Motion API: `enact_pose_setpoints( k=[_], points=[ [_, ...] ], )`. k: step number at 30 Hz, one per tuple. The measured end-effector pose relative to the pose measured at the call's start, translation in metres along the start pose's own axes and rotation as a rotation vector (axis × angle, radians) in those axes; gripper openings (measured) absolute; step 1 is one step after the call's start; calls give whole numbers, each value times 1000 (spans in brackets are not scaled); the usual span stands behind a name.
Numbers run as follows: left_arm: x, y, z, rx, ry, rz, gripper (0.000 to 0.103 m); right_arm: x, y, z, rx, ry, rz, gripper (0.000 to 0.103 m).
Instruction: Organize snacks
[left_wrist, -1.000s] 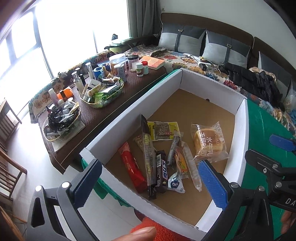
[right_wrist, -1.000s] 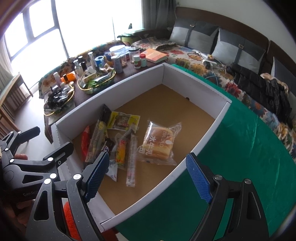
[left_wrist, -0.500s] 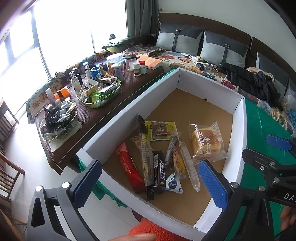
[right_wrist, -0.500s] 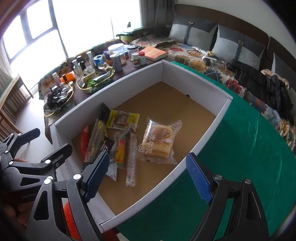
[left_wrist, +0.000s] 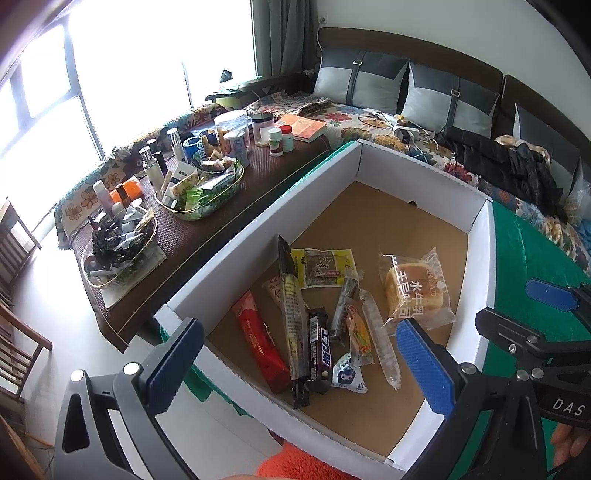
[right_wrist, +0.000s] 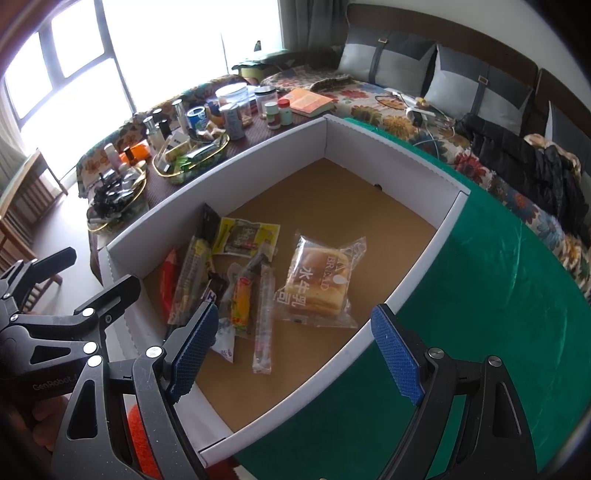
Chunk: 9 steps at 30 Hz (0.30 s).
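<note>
Now the left gripper (left_wrist: 295, 365) hovers wide open, empty; right gripper (right_wrist: 295, 350) likewise; bread packet (right_wrist: 317, 284) at twelve o'clock in the box (right_wrist: 406, 291).

Open from above: shallow white-walled cardboard box (right_wrist: 413, 277) with bare brown floor across far half and near right corner. Crowding near left floor: heap of wrapped snack bars (right_wrist: 236, 291), clear-bagged bread bun (right_wrist: 317, 284) just right.

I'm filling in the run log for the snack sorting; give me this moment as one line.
stage: before first pick | left hand-held gripper: open, empty | right hand-held gripper: open, empty | snacks: loose in white box | bread pack: apart from rest
</note>
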<state>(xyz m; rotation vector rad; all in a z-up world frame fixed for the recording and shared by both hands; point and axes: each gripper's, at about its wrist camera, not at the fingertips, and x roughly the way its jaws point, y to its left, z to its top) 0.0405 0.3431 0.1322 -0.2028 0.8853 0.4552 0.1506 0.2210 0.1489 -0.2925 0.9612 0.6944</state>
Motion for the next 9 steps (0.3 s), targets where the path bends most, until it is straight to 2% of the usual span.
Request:
enact_pose_setpoints(
  k=[9],
  points=[
    [2, 3, -1, -24, -6, -24, 103, 3, -6, -1, 18, -3, -7, 87]
  ],
)
